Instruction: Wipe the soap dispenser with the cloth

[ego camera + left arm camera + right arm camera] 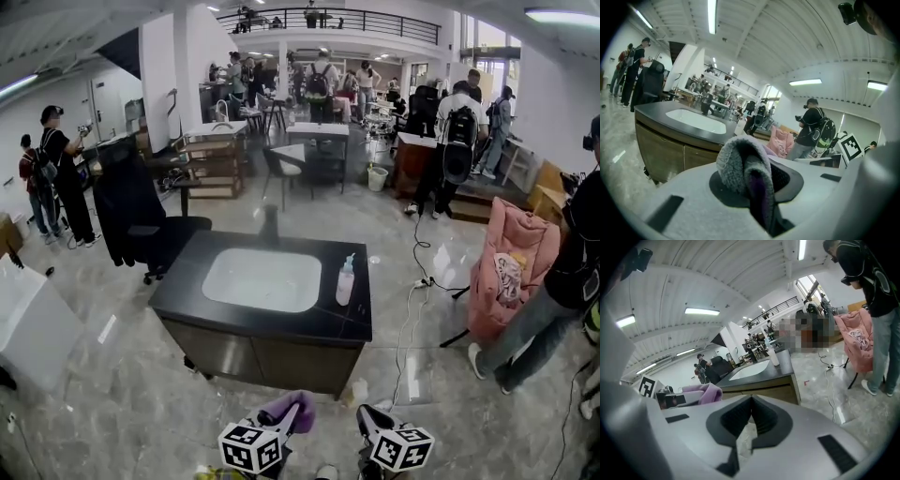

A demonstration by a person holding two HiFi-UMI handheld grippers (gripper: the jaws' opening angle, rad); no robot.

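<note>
Pinching soft cloth (742,168), left tool (295,415); right tool (367,413) pressed together; soap dispenser (345,281) ahead probably light, tippy, so grip its body.

Soap dispenser (345,281) stands on counter (281,323) beside sink (262,279).

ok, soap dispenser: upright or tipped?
Upright. In the head view the soap dispenser stands on the dark counter, right of the white sink, with its pump nozzle on top.
</note>
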